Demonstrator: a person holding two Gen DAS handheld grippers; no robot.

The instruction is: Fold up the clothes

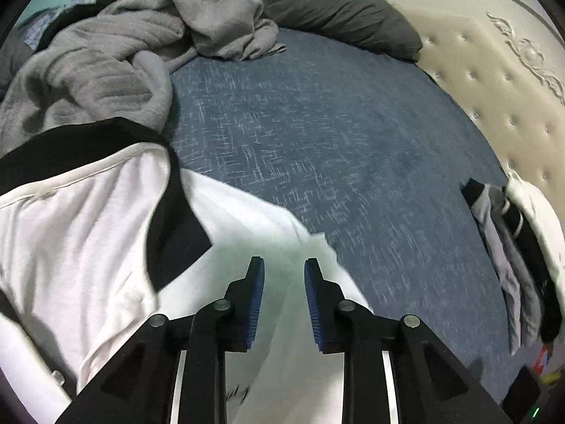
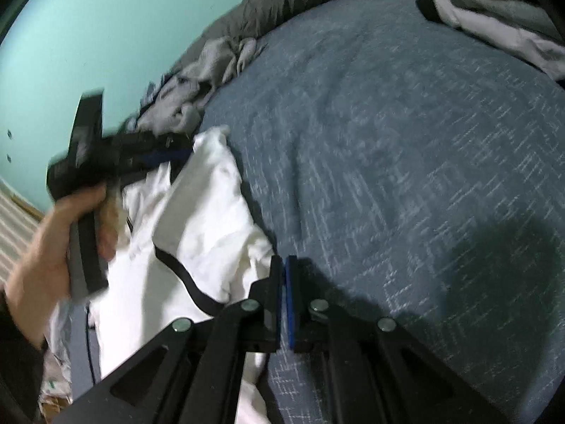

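A white garment with black trim [image 1: 88,233] lies crumpled on the blue bedcover [image 1: 317,123]. My left gripper [image 1: 284,265] hovers over its right edge, its blue pads [image 1: 256,293] apart with only white cloth showing below the gap. In the right wrist view the same garment [image 2: 208,212] spreads left of my right gripper [image 2: 284,261]. That gripper's jaws are pressed together at the garment's near corner, and white cloth hangs beneath them. A hand [image 2: 46,243] holds the blurred left gripper [image 2: 169,153] over the garment's far end.
A rumpled grey blanket [image 1: 106,56] and a dark grey pillow [image 1: 317,3] lie at the far side. A stack of black, grey and white clothes [image 1: 512,247] sits by the cream tufted headboard [image 1: 494,81]. A teal wall [image 2: 88,35] is on the left.
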